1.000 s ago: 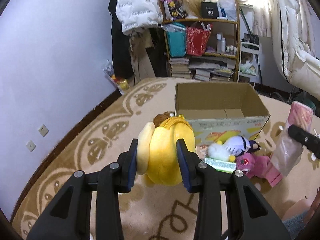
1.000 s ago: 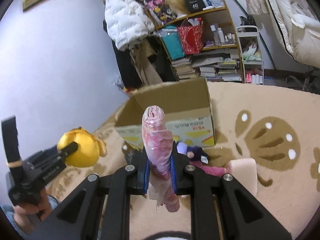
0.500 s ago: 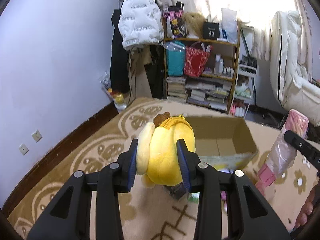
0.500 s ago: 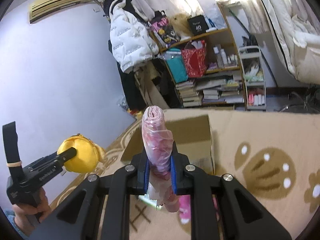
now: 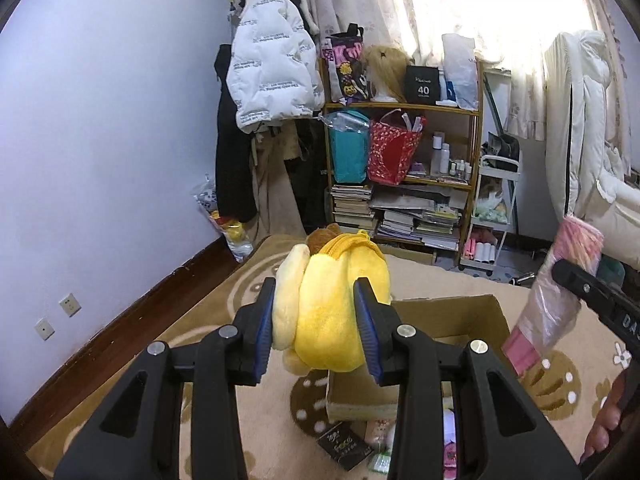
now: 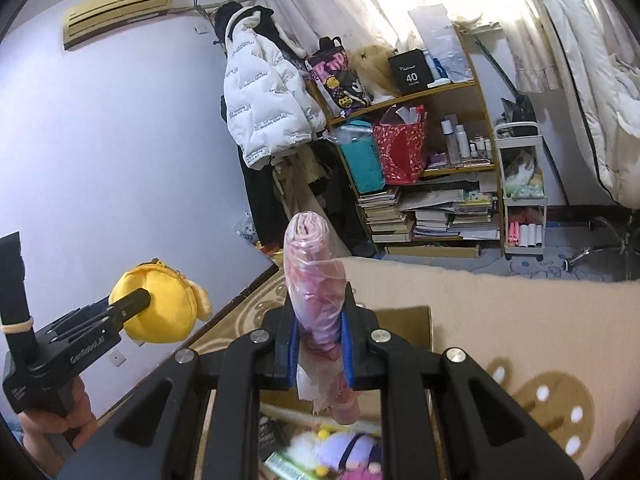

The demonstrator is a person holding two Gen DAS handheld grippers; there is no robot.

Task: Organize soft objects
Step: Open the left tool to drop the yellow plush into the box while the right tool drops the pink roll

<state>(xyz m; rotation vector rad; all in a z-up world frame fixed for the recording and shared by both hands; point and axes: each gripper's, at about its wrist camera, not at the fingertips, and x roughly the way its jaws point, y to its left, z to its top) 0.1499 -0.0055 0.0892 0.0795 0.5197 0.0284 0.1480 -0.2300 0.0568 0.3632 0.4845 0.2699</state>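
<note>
The left gripper [image 5: 316, 330] squeezes a yellow plush [image 5: 340, 316] between its blue pads [image 5: 366, 332], the toy bulging up and forward past the fingertips. It is round and bright yellow, with a pale cream ear [image 5: 288, 300] pressed against the left pad and a small brown cap on top. The right gripper [image 6: 320, 346] is clamped tight on a pink roll [image 6: 314, 280] that stands upright between its pads, most of it rising above the fingertips and a short end hanging below. The roll is soft pink cloth wrapped in clear, crinkled plastic.

Both toys hang in the air over the cardboard box [image 5: 452, 312], which sits on a beige rug [image 5: 240, 312]. More soft toys, one purple [image 6: 352, 452], lie on the rug in front of the box.

Compared with a second ago, both grippers are higher: the box has slid low in both views, more of the shelf [image 5: 404, 168] and the window shows, and both grips are unchanged.
</note>
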